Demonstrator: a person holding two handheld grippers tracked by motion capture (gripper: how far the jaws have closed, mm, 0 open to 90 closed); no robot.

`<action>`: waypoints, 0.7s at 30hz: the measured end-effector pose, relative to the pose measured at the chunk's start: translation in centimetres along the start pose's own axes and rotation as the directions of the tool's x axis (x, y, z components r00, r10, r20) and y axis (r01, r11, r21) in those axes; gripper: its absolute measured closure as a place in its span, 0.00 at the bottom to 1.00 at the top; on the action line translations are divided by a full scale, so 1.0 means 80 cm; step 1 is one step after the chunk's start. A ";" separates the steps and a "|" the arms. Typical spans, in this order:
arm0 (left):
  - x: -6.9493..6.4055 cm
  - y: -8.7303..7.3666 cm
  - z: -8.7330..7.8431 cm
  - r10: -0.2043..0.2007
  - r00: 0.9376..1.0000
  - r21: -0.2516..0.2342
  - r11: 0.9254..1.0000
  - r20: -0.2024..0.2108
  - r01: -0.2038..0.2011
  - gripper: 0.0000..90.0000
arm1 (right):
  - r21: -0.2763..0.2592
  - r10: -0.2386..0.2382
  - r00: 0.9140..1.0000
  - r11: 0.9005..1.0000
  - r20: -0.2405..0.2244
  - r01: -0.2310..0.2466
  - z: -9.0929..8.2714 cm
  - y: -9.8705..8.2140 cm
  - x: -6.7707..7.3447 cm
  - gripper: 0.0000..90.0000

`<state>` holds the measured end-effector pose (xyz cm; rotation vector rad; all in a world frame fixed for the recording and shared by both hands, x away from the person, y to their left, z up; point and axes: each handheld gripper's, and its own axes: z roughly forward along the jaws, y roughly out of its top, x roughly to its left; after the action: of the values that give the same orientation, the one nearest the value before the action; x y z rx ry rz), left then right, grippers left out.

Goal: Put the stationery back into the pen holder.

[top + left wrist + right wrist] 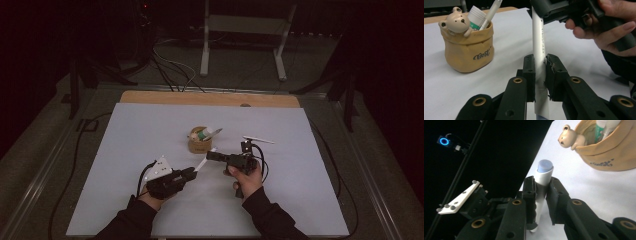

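- We grip one white pen with both tongs: left tongs clamped mid-frame, right tongs clamped near its blue-tipped end.
- Left, we judge: uncapping it or putting it in the bear cup.

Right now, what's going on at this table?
A person holds a white pen between two hand-held grippers above a white table. The left gripper is shut on one end of its barrel, and the right gripper grips the other end, the one with the pale blue tip; they seem set to pull the pen apart, perhaps uncapping it. Nearby stands a tan pouch-shaped holder with a small bear figure, with a pen and a white tube in it. Another white pen lies on the table beyond the right gripper.
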<state>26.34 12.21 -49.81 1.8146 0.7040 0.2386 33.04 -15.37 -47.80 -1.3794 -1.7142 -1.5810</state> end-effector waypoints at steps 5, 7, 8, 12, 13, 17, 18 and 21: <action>-0.001 0.000 0.000 0.013 1.000 0.013 1.000 0.007 -0.013 0.88 | 0.005 -0.023 1.000 1.000 0.014 0.023 0.000 -0.001 0.005 0.87; 0.000 -0.001 0.000 0.013 1.000 0.008 1.000 0.014 -0.013 0.88 | 0.009 -0.034 0.999 0.999 0.017 0.033 0.000 -0.001 0.007 0.86; 0.000 -0.001 0.000 0.013 1.000 0.008 1.000 0.014 -0.013 0.88 | 0.009 -0.034 0.999 0.999 0.017 0.033 0.000 -0.001 0.007 0.86; -0.001 0.000 0.000 0.015 1.000 0.014 1.000 0.019 -0.015 0.88 | 0.004 -0.027 1.000 1.000 0.012 0.027 0.000 -0.001 0.006 0.86; -0.001 0.000 0.001 0.013 1.000 0.014 1.000 0.019 -0.014 0.88 | 0.003 -0.029 0.999 1.000 0.014 0.029 0.000 -0.001 0.006 0.86; 0.000 0.000 0.001 0.006 1.000 0.020 1.000 0.029 -0.007 0.88 | 0.002 -0.033 0.999 0.999 0.017 0.033 0.001 -0.001 0.006 0.86; 0.000 0.000 0.001 0.006 1.000 0.020 1.000 0.029 -0.007 0.88 | 0.002 -0.033 0.999 0.999 0.017 0.033 0.001 -0.001 0.006 0.86; 0.000 0.000 0.002 0.010 0.999 0.033 0.999 0.033 -0.011 0.88 | 0.007 -0.061 0.998 0.998 0.034 0.060 0.001 -0.002 0.010 0.87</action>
<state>26.41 12.06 -49.89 1.8500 0.6792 0.2044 32.58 -14.99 -47.27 -1.3714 -1.7952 -1.5915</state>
